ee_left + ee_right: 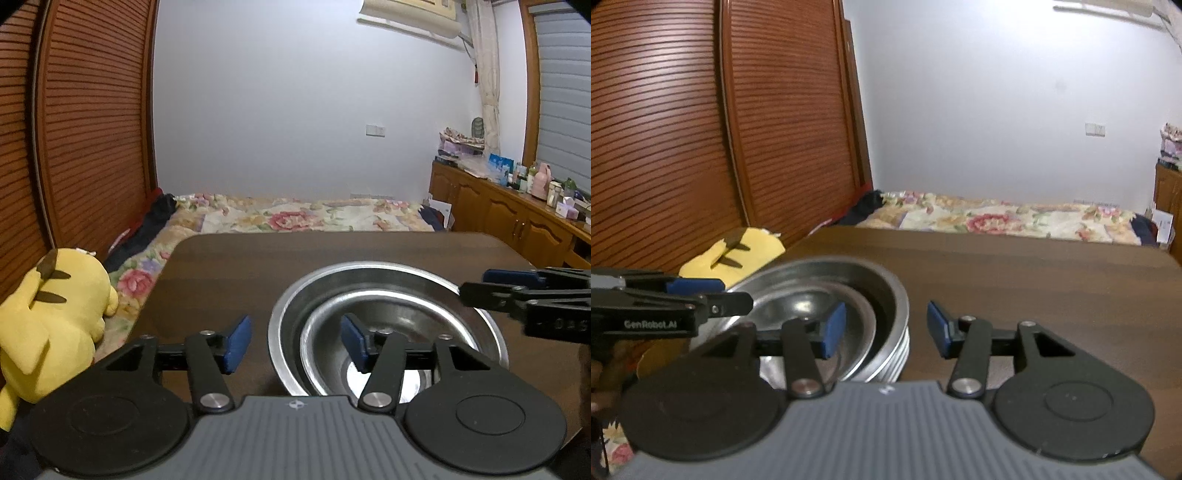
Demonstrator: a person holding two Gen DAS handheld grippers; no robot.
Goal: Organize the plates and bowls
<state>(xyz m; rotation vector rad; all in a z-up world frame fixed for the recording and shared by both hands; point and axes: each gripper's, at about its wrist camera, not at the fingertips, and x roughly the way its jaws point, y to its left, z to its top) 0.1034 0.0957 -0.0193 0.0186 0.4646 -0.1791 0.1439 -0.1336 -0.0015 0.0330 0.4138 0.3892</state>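
Observation:
A stack of nested steel bowls (388, 291) stands on the dark wooden table (240, 266); it also shows in the right wrist view (886, 291). My left gripper (295, 341) is open, straddling the stack's left rim, one pad outside and one inside. My right gripper (886, 330) is open, straddling the stack's right rim, left pad inside the bowl and right pad over the table. Each gripper shows from the side in the other's view: the right one (491, 286) and the left one (713, 295).
A yellow plush toy (55, 317) sits left of the table on a floral bed (295, 216). Slatted wooden doors (74, 129) stand at left. A wooden cabinet (517, 218) with clutter runs along the right. The table's far edge (997, 240) lies beyond the bowls.

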